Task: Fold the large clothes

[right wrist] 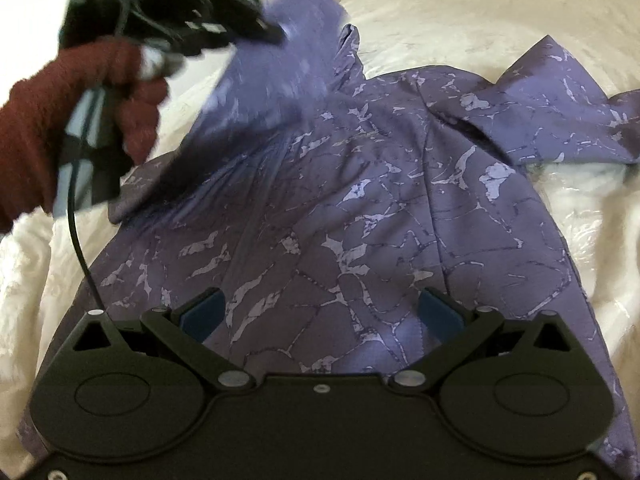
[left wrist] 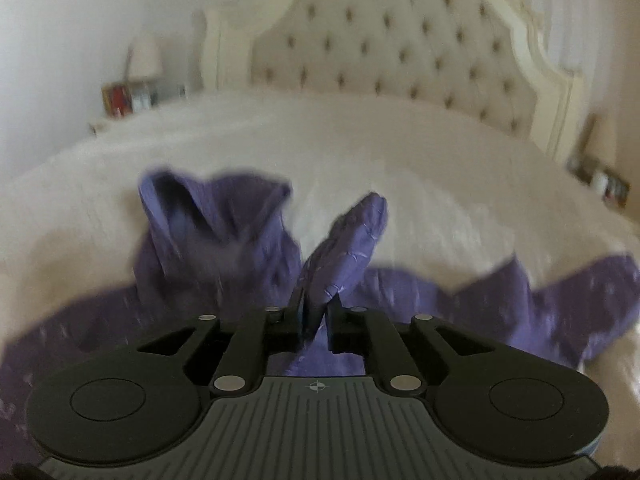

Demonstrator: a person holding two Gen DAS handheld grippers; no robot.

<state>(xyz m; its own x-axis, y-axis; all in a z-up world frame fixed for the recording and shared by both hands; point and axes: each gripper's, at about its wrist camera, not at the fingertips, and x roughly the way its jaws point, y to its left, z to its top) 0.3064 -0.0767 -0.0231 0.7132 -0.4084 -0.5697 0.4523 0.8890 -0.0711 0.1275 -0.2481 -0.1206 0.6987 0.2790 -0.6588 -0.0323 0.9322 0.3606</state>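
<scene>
The bed (left wrist: 420, 148) carries everything here, its white cover giving a broad, soft surface on which a big garment can be laid flat; the tufted headboard (left wrist: 392, 48) stands at the far end. Across the near part of the bed, towards its foot edge, lies the purple garment (right wrist: 360, 220), a large piece with a pale marbled print. Most of its body is spread fairly flat, which suits folding, but one flap sits turned over towards the right edge of the bed, and a loose section near the middle is raised off the cover.

That raised section is up because the left gripper (left wrist: 316, 320) has it: its fingers (left wrist: 296, 312) are pressed together on a bunched fold of the cloth, which rises in a ridge beyond them. In the right wrist view the same tool shows blurred, held by a hand in a dark red glove (right wrist: 80, 96), with the fabric drawn up in a tent beneath it. Lifting it this way probably frees a sleeve or edge to be carried across the body.

The right gripper (right wrist: 320, 312) hovers low over the flat middle of the garment, its blue-padded fingers (right wrist: 202, 314) spread wide and gripping nothing, seemingly ready to pin or take a second hold.
</scene>
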